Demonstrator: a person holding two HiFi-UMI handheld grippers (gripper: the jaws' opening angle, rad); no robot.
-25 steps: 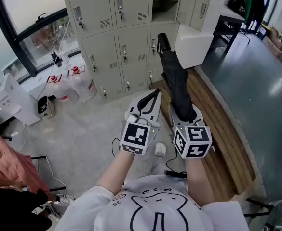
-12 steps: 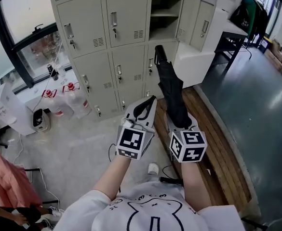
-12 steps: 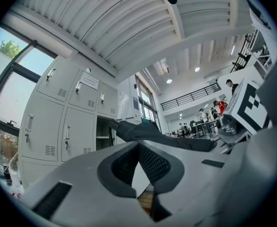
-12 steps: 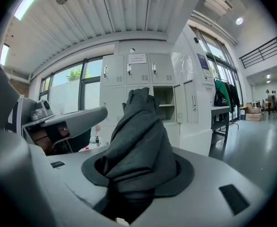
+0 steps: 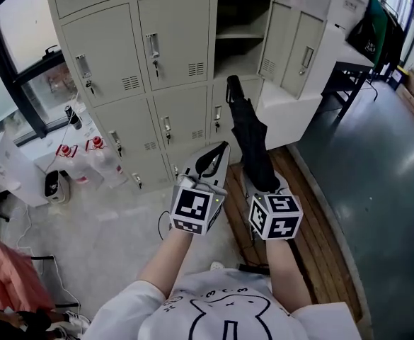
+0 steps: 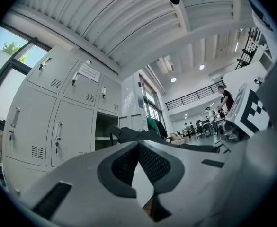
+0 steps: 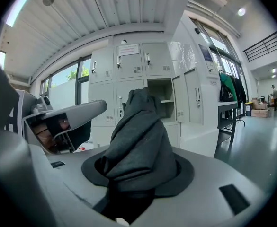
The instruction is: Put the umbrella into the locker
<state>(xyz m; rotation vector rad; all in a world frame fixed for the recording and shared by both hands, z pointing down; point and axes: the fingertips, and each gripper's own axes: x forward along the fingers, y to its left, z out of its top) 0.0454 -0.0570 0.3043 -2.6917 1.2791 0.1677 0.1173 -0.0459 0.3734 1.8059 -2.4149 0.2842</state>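
A folded black umbrella (image 5: 253, 140) sticks forward and up from my right gripper (image 5: 265, 180), which is shut on its lower part. Its handle end points at the grey lockers, just below an open locker (image 5: 238, 37) with a shelf inside. In the right gripper view the dark folded cloth of the umbrella (image 7: 138, 141) fills the jaws of the right gripper (image 7: 138, 171), with the open locker (image 7: 160, 96) behind it. My left gripper (image 5: 219, 156) hangs beside it on the left, jaw tips touching, holding nothing. In the left gripper view the left gripper (image 6: 138, 148) faces the open locker (image 6: 105, 134).
The open locker's door (image 5: 302, 44) swings to the right. A white block (image 5: 288, 105) stands below it beside a wooden bench (image 5: 313, 222). Water bottles (image 5: 97, 154) sit on the floor at left, a black table (image 5: 345, 76) at right.
Both grippers and the umbrella have come closer to the lockers. The open locker now stands larger and nearer above the umbrella's tip. Both grips look the same.
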